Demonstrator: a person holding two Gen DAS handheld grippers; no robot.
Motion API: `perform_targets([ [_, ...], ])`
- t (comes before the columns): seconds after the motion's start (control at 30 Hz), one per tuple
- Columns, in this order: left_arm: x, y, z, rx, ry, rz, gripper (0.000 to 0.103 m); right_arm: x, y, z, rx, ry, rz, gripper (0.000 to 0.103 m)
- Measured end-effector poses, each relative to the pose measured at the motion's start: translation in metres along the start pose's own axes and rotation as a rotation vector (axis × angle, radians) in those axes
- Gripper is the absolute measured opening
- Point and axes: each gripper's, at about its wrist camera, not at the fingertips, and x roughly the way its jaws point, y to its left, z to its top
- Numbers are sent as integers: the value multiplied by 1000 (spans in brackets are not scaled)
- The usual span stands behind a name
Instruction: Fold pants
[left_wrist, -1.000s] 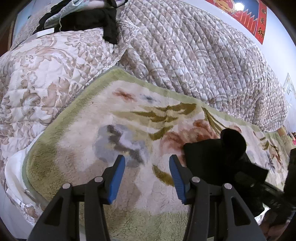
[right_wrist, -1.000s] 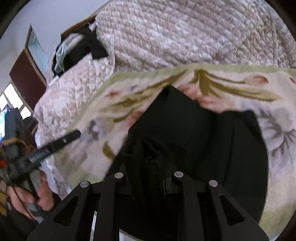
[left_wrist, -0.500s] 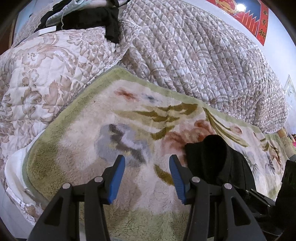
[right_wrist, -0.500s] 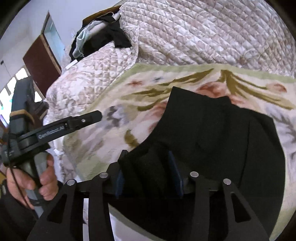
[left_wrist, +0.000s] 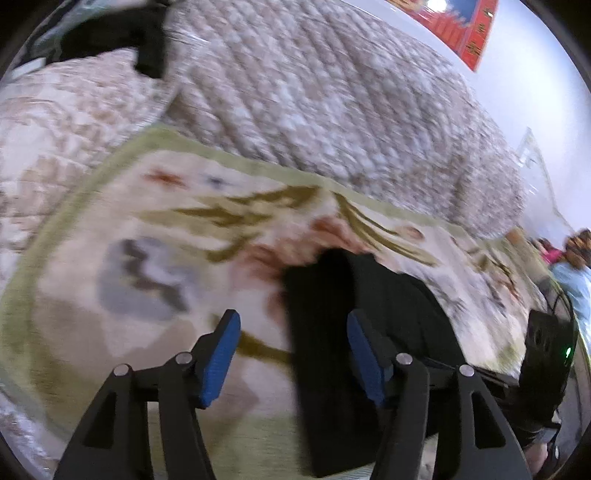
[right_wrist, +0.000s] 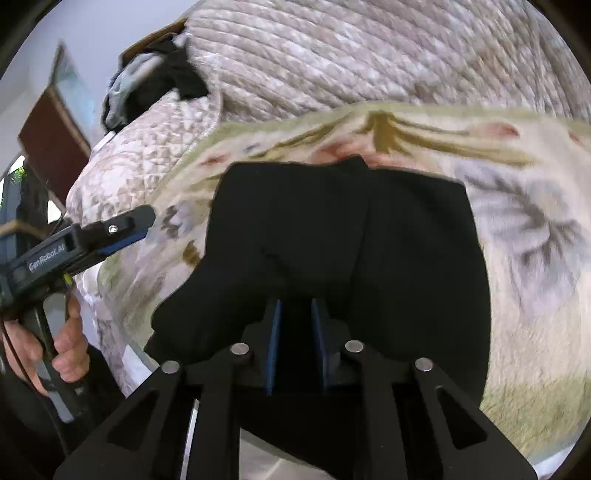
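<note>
The black pants (right_wrist: 332, 229) lie folded on a floral fleece blanket (right_wrist: 535, 295). My right gripper (right_wrist: 296, 339) is at their near edge, its jaws closing, narrow, with black cloth pinched between the blue pads. In the left wrist view the pants (left_wrist: 388, 295) fill the lower right. My left gripper (left_wrist: 293, 350) hovers over their left edge with its jaws opening; the edge lies between the pads, which stand apart from the cloth. The right wrist view also shows the left gripper (right_wrist: 129, 225) at the left, held by a hand (right_wrist: 70, 347).
A quilted beige bedspread (left_wrist: 332, 110) rises behind the blanket (left_wrist: 129, 332). A heap of dark clothes (right_wrist: 162, 81) sits on the quilt at the far left corner. A brown door (right_wrist: 51, 136) stands beyond the bed. The bed's edge is near the hand.
My left gripper has slid right, so the pants' edge now lies between wider jaws. The right gripper's jaws opened half a second ago and have narrowed on the cloth again, lower down.
</note>
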Motion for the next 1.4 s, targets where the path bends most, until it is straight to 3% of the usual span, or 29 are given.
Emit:
perform_targets([
  [0.1, 13, -15, -4, 36, 38, -42, 66, -8, 3, 5, -7, 1, 69, 17],
  [0.37, 55, -29, -1, 41, 110, -53, 66, -39, -51, 22, 102, -89, -42, 17],
  [0.57, 67, -31, 0, 31, 92, -89, 65, -43, -68, 19, 152, -114, -38, 17],
  [0.67, 63, -32, -1, 31, 75, -77, 49, -42, -71, 20, 164, -117, -27, 17],
  [0.73, 56, -30, -1, 15, 69, -90, 28, -42, -73, 18, 170, -117, -27, 17],
  [0.87, 53, -16, -3, -68, 107, -157, 26, -40, -77, 16, 178, -116, -42, 17],
  [0.93, 58, -8, -5, -110, 136, -166, 33, -39, -79, 16, 184, -113, -43, 17],
  [1.07, 60, -11, -6, -107, 169, -185, 34, -36, -78, 15, 181, -103, -43, 17],
  [1.13, 56, -16, -6, -81, 169, -174, 20, -35, -77, 14, 179, -99, -42, 17],
  [1.23, 43, -14, -3, -108, 143, -189, 12, -35, -77, 14, 180, -101, -43, 17],
  [1.4, 32, -4, -8, -108, 152, -174, 11, -43, -72, 16, 162, -146, -42, 17],
])
